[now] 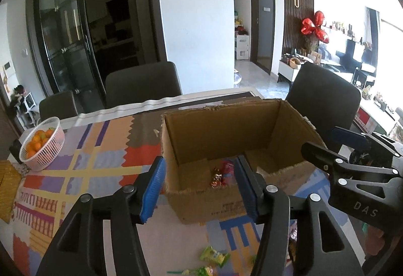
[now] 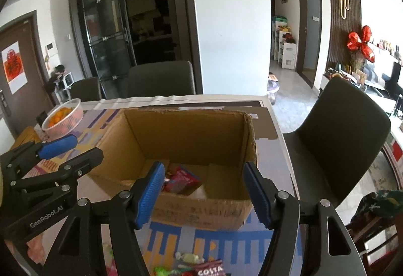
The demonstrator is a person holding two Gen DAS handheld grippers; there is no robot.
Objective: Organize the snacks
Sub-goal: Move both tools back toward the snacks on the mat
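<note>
Open cardboard box (image 1: 226, 150) in the middle of the counter (image 2: 277, 130), on a patchwork cloth (image 1: 83, 165) of orange, purple and yellow. Inside on the box floor, near the near wall: a red packet (image 2: 182, 179) and a gold-and-red wrapped sweet (image 1: 217, 178) just left of it. More snacks loose on the cloth nearer than the box: a green packet (image 1: 214, 255), a pale twisted sweet (image 2: 187, 257), a red Costa packet (image 2: 210, 269).

Left tongs (image 1: 199, 189) held just short of the box's near wall, blue pads spread wide, nothing between them. Right tongs (image 2: 204, 194) likewise at the near wall, further right, spread wide and holding nothing.

Far left on the counter, a white basket (image 1: 42, 150) of oranges, well apart from the box. Dark chairs along the far side (image 2: 161, 79) and at the right end (image 2: 347, 135). Beyond, black glass doors (image 1: 65, 41), a white pillar, red balloons (image 1: 314, 26) on the right.
</note>
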